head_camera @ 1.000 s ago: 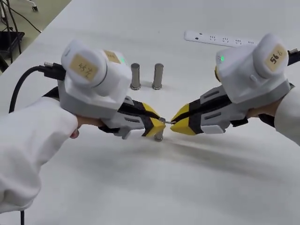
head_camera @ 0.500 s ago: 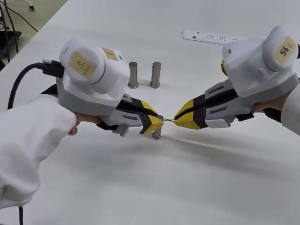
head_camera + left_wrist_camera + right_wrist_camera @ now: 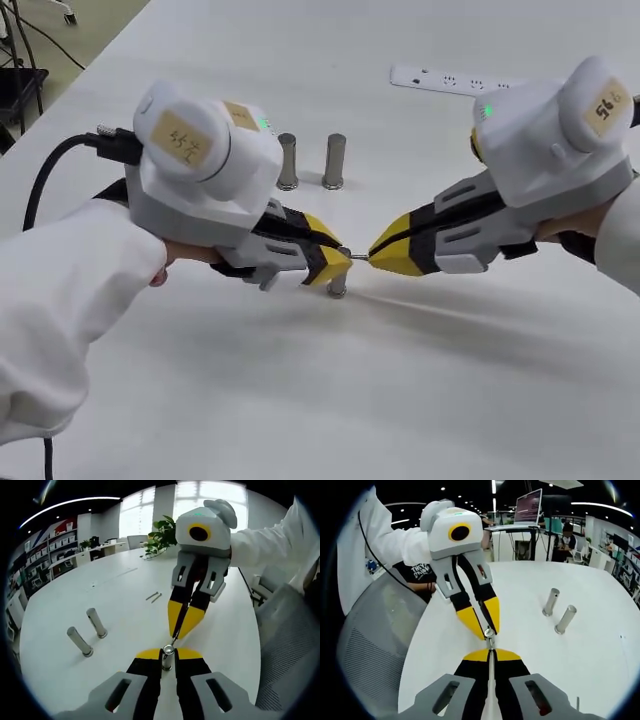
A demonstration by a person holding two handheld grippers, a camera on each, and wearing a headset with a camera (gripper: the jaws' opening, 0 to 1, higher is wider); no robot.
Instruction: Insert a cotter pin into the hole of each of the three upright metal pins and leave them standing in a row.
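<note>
My left gripper (image 3: 340, 265) (image 3: 168, 652) is shut on the top of a short upright metal pin (image 3: 338, 287) (image 3: 168, 659) that stands on the white table. Facing it from the right, my right gripper (image 3: 374, 255) (image 3: 490, 654) is shut on a thin cotter pin (image 3: 358, 257) (image 3: 490, 642). The cotter pin's tip meets the metal pin's head (image 3: 490, 631). Whether it is inside the hole I cannot tell. Two more metal pins (image 3: 287, 161) (image 3: 334, 161) stand side by side farther back, also seen as two metal pins (image 3: 80, 641) (image 3: 96, 622).
A white power strip (image 3: 450, 80) lies at the far side of the table (image 3: 300, 400). Loose cotter pins (image 3: 154, 596) lie on the table beyond the right gripper. A black cable (image 3: 45, 175) runs from the left gripper off the table's left edge.
Hardly anything differs. The right gripper has edged a little closer to the held metal pin with the cotter pin; the left gripper keeps its hold in place.
</note>
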